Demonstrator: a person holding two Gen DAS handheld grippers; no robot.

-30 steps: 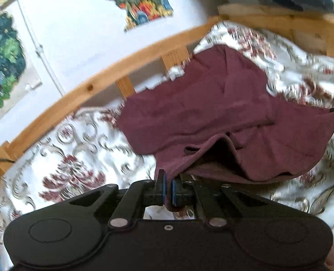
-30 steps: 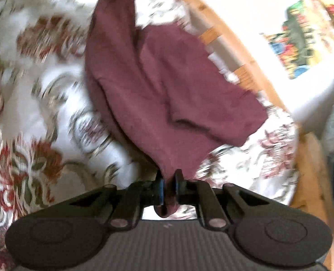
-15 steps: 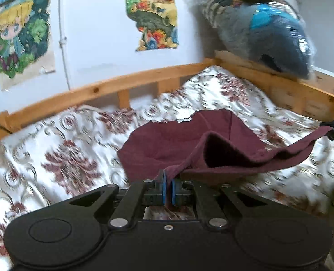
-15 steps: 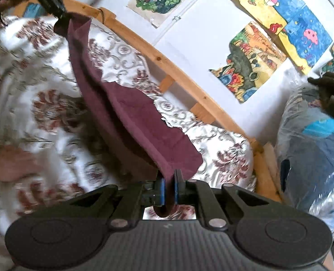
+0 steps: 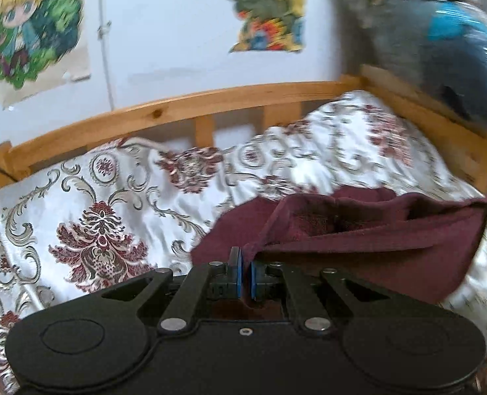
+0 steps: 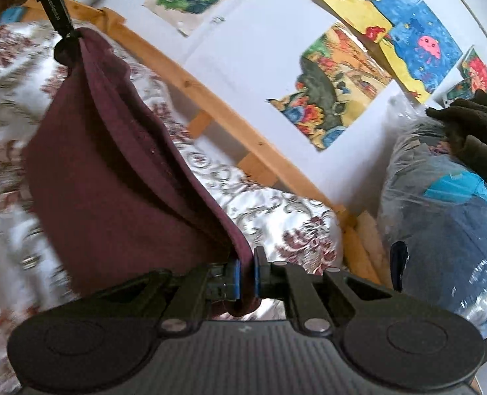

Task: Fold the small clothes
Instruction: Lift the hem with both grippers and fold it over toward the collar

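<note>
A maroon garment (image 5: 368, 240) hangs stretched between my two grippers above the patterned bedspread (image 5: 98, 204). My left gripper (image 5: 246, 278) is shut on one corner of it. My right gripper (image 6: 246, 278) is shut on the opposite corner, and the cloth (image 6: 111, 177) sags in a doubled fold from there up to the left gripper (image 6: 67, 38), seen at the top left of the right wrist view. In the left wrist view the far corner runs to the right frame edge, where the right gripper is barely visible.
A wooden bed rail (image 5: 184, 112) runs along the far side and the right end (image 6: 230, 121). Posters (image 6: 328, 92) hang on the white wall behind. A plastic-wrapped blue bundle (image 6: 453, 230) with dark clothes (image 6: 476, 131) on top stands beyond the bed's right end.
Both grippers have lifted the garment off the bedspread and pulled it toward the near side. It now hangs taut between them, with only its lower part near the bed.
</note>
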